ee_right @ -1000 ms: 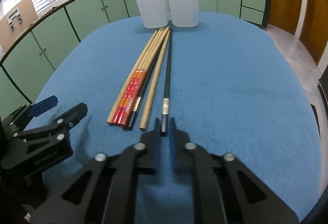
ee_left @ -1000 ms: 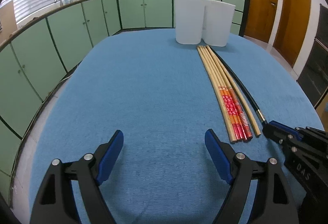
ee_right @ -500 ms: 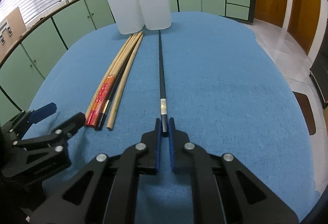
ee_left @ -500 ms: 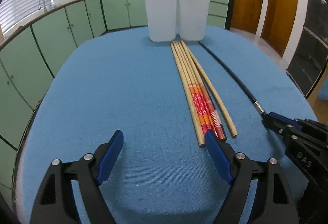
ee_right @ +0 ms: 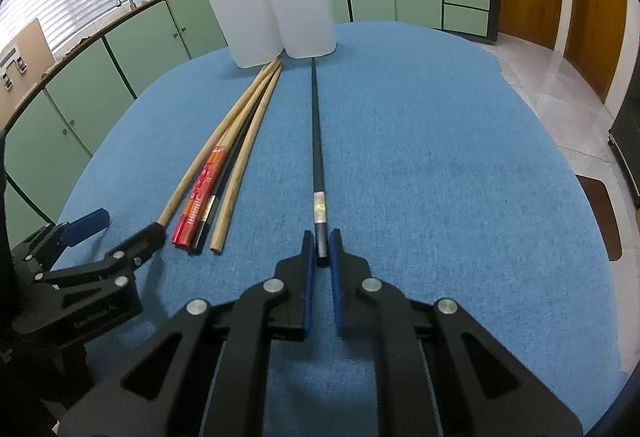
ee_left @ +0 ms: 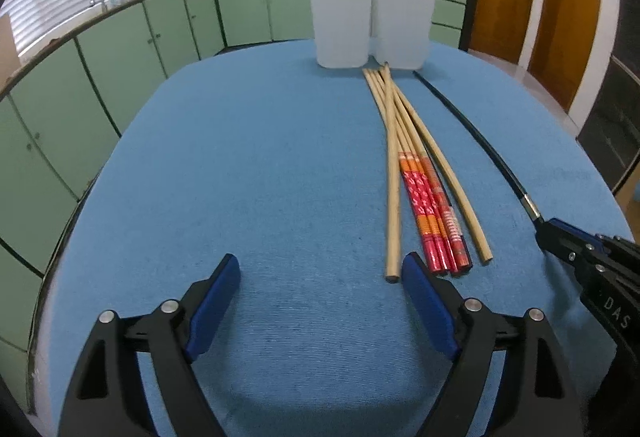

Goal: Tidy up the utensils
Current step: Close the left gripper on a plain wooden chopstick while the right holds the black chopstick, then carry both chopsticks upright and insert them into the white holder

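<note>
My right gripper [ee_right: 321, 241] is shut on the near end of a black chopstick [ee_right: 316, 141], which lies along the blue cloth, apart from the rest; it also shows in the left wrist view [ee_left: 476, 141]. A bundle of wooden chopsticks [ee_left: 404, 141], some with red and orange ends [ee_left: 434, 213], lies left of it, also in the right wrist view [ee_right: 224, 153]. One plain wooden chopstick [ee_left: 393, 197] has its near end just inside my left gripper's right finger. My left gripper [ee_left: 320, 273] is open and empty. Two white containers [ee_left: 370, 21] stand at the far end.
The blue cloth [ee_left: 248, 173] covers a rounded table whose edges drop off left and right. Green cabinets [ee_left: 120, 53] curve behind the table. My right gripper's body [ee_left: 592, 261] sits at the right in the left wrist view.
The black chopstick has been dragged rightward, away from the wooden bundle. My left gripper has shifted right toward the bundle, and one plain wooden chopstick has swung out to the left.
</note>
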The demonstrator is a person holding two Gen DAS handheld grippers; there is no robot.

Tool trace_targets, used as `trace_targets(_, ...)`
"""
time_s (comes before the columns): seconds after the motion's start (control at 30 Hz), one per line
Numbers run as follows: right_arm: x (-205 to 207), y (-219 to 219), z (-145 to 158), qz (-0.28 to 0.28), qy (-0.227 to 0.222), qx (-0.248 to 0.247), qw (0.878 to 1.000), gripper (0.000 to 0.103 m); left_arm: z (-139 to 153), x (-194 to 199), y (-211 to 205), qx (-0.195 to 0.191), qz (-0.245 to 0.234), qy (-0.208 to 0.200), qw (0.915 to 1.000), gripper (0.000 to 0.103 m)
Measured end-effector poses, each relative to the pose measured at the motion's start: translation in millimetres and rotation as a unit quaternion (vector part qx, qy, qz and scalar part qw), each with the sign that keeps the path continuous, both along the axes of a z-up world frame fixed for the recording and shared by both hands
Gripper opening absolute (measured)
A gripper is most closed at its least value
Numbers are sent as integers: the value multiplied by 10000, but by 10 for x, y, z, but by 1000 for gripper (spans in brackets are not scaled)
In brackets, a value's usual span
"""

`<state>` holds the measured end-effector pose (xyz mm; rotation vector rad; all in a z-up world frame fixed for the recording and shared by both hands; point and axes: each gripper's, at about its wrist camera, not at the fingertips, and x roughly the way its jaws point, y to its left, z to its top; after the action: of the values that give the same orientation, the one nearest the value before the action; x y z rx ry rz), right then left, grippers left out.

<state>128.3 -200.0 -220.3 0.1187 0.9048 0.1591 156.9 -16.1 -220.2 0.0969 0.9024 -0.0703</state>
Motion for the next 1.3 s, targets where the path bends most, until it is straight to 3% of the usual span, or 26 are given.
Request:
trace_targets(0.1,-1,30,-3,65,3,-66,10000,14,3,10,-13,-68,-87,18,9999,75)
trace_targets(0.17,1,33,-4,85,-2,-84,9999,14,16,0,-22,-134,-153,-4,9998,63)
trace_targets(0.27,2,2,-8,70,4,29,10000,9,31,-16,-58,-257,-313,-35,9992,31)
trace_targets(0.37,3,-51,-14,31,19,173,9998,6,37,-31,-82,-324,-392,-49,9987,11)
trace_targets(0.4,1,-52,-12,31,14,177,9998,6,37,-29,-79,-343,-388,-44,9986,9)
trace_targets(0.6,-27,-22,41,78,-79,97,9999,6,75,-45,-30,-484,-318,-106,9983,7)
trace_targets(0.73,-95,1,175,161,-297,-126,9993,6,263,-142,10,-383,-336,-368,9980,7)
trace_targets(0.93,-134,-60,580,167,-689,-11,9975,6,755,-264,81,-404,-358,-941,9941,7)
trace_targets(1.3,59,-263,1547,190,-1409,285,9894,6,1657,-182,170,-668,-518,-1918,9778,7)
